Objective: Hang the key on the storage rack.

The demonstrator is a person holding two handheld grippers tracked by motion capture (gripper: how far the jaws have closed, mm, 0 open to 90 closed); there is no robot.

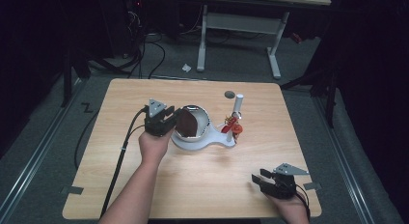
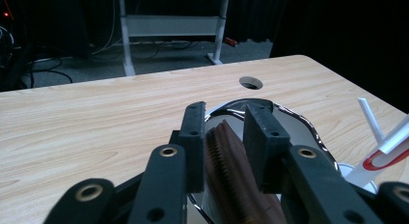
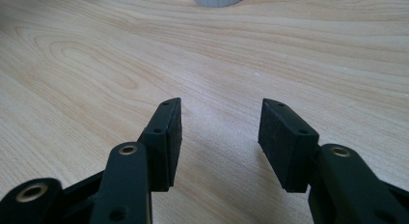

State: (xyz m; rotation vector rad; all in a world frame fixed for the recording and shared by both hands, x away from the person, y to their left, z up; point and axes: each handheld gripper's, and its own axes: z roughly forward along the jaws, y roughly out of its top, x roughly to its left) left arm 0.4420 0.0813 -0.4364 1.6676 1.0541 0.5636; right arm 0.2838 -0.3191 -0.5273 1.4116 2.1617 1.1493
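Wooden table [image 1: 144,185], white stand [image 1: 202,143] at its centre, steel bowl [image 1: 205,119] on the stand, left gripper [image 1: 170,119] at the bowl's rim, jaws clamped on a brown pouch [image 2: 236,185] in the bowl, right gripper [image 1: 261,179] near the front right corner, jaws apart, white post [image 1: 238,104] with red clip [image 1: 232,125] just beside the bowl.
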